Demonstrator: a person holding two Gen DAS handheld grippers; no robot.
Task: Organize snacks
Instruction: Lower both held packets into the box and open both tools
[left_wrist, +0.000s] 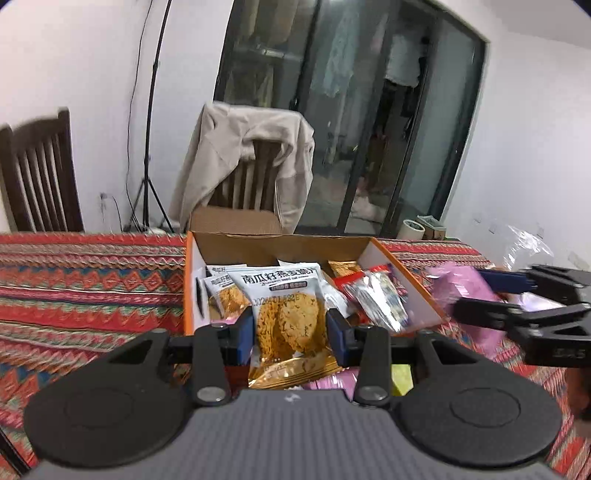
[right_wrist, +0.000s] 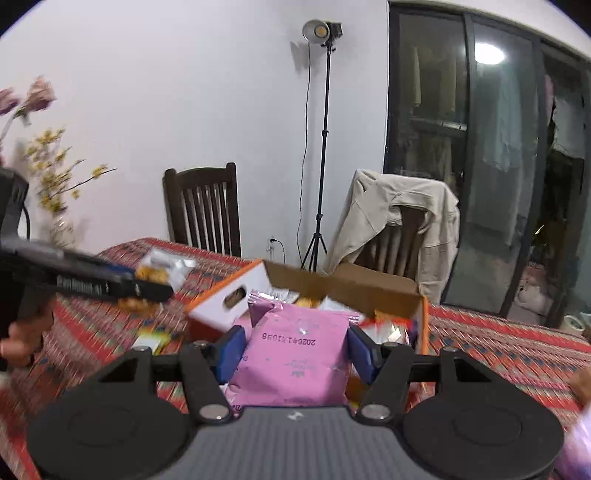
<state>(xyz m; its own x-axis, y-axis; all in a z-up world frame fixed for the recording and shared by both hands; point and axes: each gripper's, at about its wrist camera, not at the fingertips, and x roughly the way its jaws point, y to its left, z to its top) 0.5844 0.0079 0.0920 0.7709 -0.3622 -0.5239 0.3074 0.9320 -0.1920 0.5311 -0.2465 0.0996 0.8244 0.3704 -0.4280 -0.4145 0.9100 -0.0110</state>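
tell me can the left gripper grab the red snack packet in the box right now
Probably not: the left gripper is already shut on an oat cookie packet, though the red snack packet lies uncovered in the open box.

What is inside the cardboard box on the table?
The cardboard box holds oat-cookie packets, a red-edged clear packet and a gold one. Lower layers are covered.

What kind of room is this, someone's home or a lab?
Most likely a home dining room: a table under a patterned cloth, wooden chairs, one with a jacket draped over it, and a glass door with laundry behind. The light stand suggests it is set up for filming.
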